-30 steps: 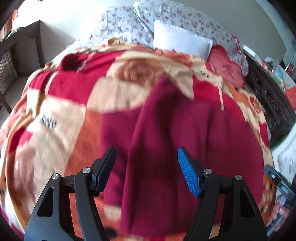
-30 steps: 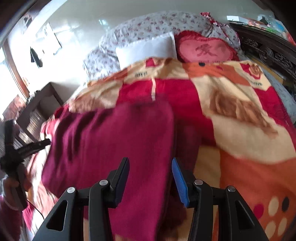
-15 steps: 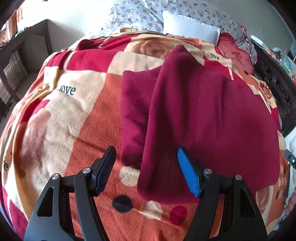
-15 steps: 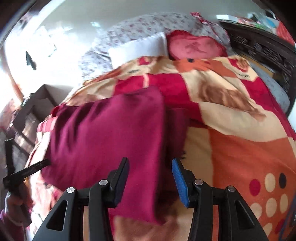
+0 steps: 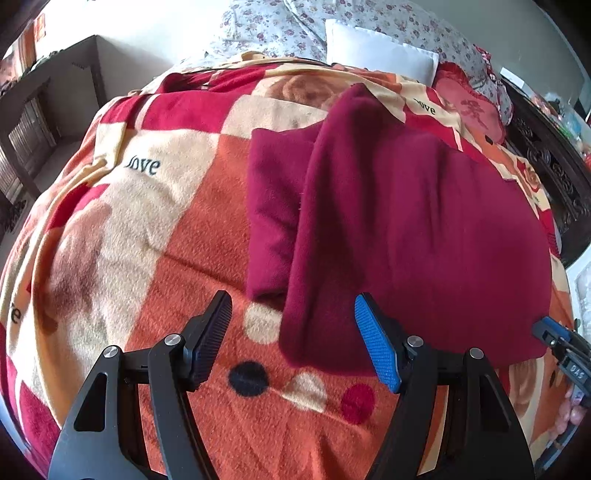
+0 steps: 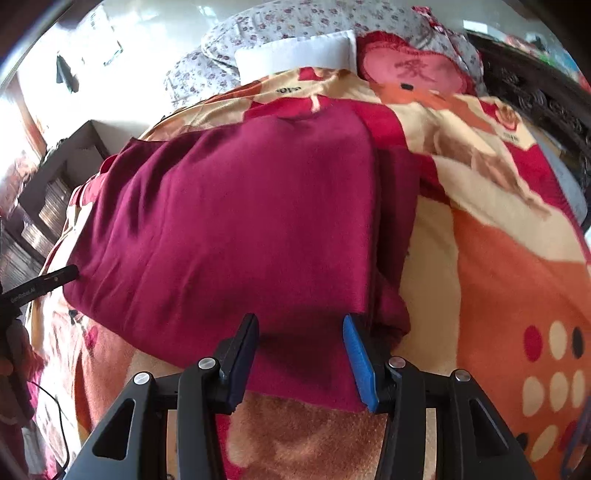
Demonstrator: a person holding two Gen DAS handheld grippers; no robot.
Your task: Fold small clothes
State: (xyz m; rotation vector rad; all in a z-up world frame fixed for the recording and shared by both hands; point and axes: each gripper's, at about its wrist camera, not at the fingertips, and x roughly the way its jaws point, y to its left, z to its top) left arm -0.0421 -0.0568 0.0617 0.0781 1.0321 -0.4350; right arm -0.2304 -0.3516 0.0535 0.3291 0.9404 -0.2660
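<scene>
A dark maroon garment (image 5: 406, 229) lies folded on the bed, one layer lapped over another along a lengthwise fold. It also shows in the right wrist view (image 6: 236, 229). My left gripper (image 5: 291, 332) is open and empty, just off the garment's near left corner. My right gripper (image 6: 300, 349) is open and empty, its fingers over the garment's near edge. The right gripper's tip (image 5: 554, 336) shows at the left wrist view's right edge. The left gripper's tip (image 6: 44, 282) shows at the right wrist view's left edge.
The bed is covered by a red, orange and cream blanket (image 5: 147, 229). At its head lie a white pillow (image 5: 376, 55), a floral pillow (image 6: 280, 29) and a red cushion (image 6: 413, 70). A dark carved bed frame (image 5: 554, 166) runs along one side. A dark wooden desk (image 5: 44, 110) stands on the other side.
Both grippers have drawn back from the garment toward its near edge. The garment has settled flat and folded on the blanket.
</scene>
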